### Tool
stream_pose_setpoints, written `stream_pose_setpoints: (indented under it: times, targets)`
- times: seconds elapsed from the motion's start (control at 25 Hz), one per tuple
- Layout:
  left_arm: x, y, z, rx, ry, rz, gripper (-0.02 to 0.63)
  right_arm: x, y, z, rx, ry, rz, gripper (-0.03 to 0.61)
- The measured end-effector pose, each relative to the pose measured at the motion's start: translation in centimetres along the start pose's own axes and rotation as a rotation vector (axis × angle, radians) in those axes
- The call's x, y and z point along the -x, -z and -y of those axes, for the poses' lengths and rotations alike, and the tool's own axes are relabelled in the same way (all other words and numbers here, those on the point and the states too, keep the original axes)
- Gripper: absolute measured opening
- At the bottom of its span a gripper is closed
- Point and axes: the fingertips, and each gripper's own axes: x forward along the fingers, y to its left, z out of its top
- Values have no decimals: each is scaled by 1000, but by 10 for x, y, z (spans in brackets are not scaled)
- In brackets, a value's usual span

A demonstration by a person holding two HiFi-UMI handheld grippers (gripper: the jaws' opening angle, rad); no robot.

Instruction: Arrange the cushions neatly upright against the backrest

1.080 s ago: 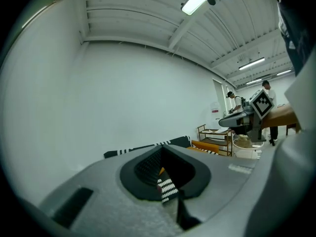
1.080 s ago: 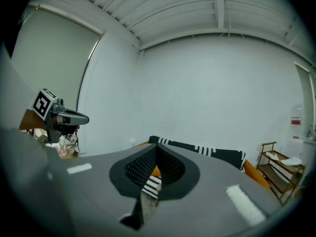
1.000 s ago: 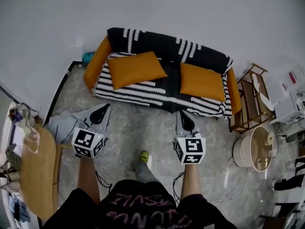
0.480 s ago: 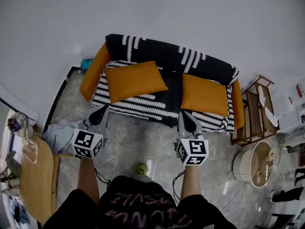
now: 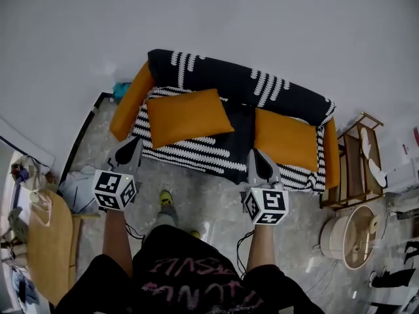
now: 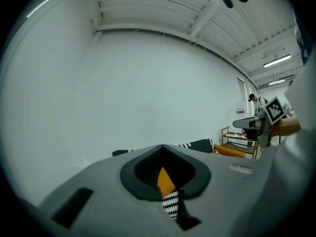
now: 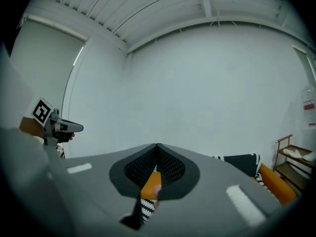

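Cushions, orange rectangular fabric (image 5: 186,116): flat on striped sofa seat (image 5: 196,154), one straight ahead of each of yours; left gripper (image 5: 133,144), right gripper (image 5: 255,156) clenched, empty.

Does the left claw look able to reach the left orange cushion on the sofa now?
Probably yes. Nothing stands between the left claw and the left cushion, which lies flat on the sofa seat. The claw is shut and would have to open first.

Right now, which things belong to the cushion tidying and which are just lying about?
In the job:
left cushion
right cushion
backrest
left hand-held gripper, shut, empty
right hand-held gripper, shut, empty

Lying about:
wooden rack
round tub
wooden table
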Motion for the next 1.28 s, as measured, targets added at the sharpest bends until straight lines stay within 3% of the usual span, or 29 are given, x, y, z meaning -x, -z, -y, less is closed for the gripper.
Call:
stream_pose_setpoints:
  times: [0.36, 0.6, 0.92, 1.28]
  targets:
    - [-92, 10, -70, 112, -22, -3, 0, -103, 12, 16, 52, 21, -71, 14]
    - [-166, 21, -129, 93, -13, -90, 0, -201, 13, 22, 25, 23, -110, 14]
    - [-249, 38, -235, 137, -20, -165, 0, -322, 21, 23, 17, 41, -191, 14]
    - [-309, 93, -275, 232, 14, -247, 0, -383, 63, 28, 6, -18, -344, 14]
